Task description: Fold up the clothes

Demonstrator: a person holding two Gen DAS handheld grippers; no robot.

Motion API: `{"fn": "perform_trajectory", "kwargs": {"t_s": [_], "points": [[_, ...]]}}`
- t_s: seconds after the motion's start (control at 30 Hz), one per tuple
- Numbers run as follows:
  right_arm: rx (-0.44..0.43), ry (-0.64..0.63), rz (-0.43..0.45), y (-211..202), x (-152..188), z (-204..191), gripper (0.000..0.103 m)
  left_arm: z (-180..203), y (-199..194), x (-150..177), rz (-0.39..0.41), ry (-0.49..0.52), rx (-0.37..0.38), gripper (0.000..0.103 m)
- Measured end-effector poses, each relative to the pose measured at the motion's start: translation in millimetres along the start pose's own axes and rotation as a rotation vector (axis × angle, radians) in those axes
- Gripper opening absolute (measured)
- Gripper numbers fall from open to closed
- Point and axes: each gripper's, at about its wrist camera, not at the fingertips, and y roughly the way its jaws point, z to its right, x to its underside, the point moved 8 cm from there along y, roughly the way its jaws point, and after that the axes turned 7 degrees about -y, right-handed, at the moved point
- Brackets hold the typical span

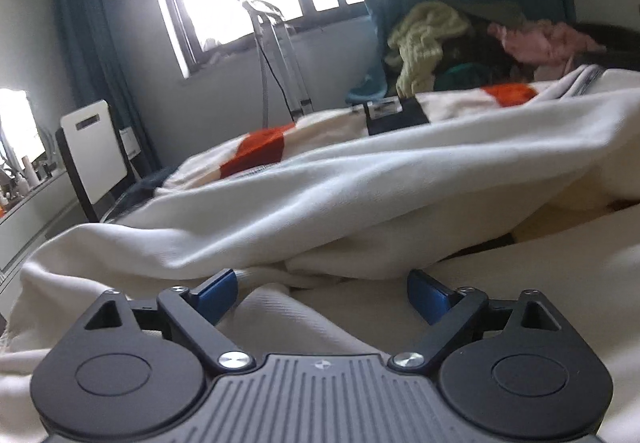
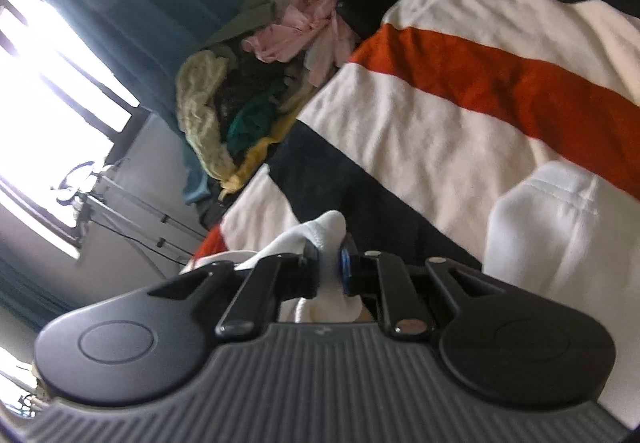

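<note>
A fold of the white garment is clenched by the right claw above the striped blanket, while the left claw is held released beside it, so a second edge must next be grasped.

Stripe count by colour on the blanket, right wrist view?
On the striped blanket, right wrist view:
Orange stripes: 2 (a third partly hidden near the hand-held gripper)
Black stripes: 2
Total: 4 clear stripes
</note>
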Motion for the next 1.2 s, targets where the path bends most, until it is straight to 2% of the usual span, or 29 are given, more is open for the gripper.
{"fn": "perform_trajectory", "kwargs": {"t_s": [0.03,0.07,0.1,0.13,0.2,0.23,0.27,0.33,0.43,0.5,0.63,0.7,0.77,0.87,0.93,1.0,1.07,1.13,1.2], "points": [[0.026,0.014,-0.001,-1,1,4,0.036,-2,4,0,-0.006,-0.02,0.013,0.088],[0.057,0.032,0.005,-3,2,9,0.041,-4,8,-1,-0.009,-0.039,0.024,0.082],[0.089,0.051,0.012,-5,3,14,0.055,-7,8,-2,-0.004,-0.055,0.024,0.07],[0.122,0.069,0.019,-7,3,18,0.066,-11,8,-3,0.001,-0.071,0.025,0.063],[0.134,0.096,0.048,-15,1,21,0.073,-18,8,-6,0.011,-0.104,0.024,0.032],[0.127,0.102,0.061,-19,0,19,0.074,-23,7,-8,0.014,-0.125,0.018,0.024],[0.114,0.1,0.069,-23,0,15,0.074,-29,5,-10,0.015,-0.155,0.023,0.01],[0.078,0.089,0.062,-30,2,7,0.074,-43,-3,-17,0.02,-0.239,0.049,0.0],[0.03,0.078,0.021,-34,11,-3,0.079,-67,-25,-30,0.07,-0.351,0.061,0.0],[0.02,0.114,-0.047,-29,21,-1,0.078,-80,-45,-37,0.105,-0.412,0.072,0.0],[0.045,0.23,-0.199,-7,48,19,0.079,-89,-72,-32,0.083,-0.49,0.129,0.0],[0.004,0.235,-0.197,6,49,20,0.078,-84,-77,-24,0.055,-0.494,0.155,0.001],[-0.018,0.209,-0.18,22,47,19,0.073,-74,-76,-18,0.034,-0.472,0.162,0.003],[0.011,0.127,-0.15,51,35,17,0.053,-57,-69,-9,0.013,-0.421,0.165,0.01],[0.047,0.115,-0.151,70,27,15,0.008,-48,-65,-4,0.005,-0.402,0.175,0.015],[0.059,0.016,-0.153,84,12,-16,0.007,-45,-62,-1,0.001,-0.4,0.188,0.034],[0.047,-0.068,-0.132,94,-12,-57,0.007,-41,-58,1,-0.002,-0.397,0.2,0.043],[-0.027,-0.108,-0.053,87,-50,-107,0.007,-42,-55,2,-0.001,-0.416,0.218,0.047],[-0.162,-0.176,0.094,61,-90,-160,0.007,-46,-54,0,0.005,-0.441,0.228,0.054]]}}
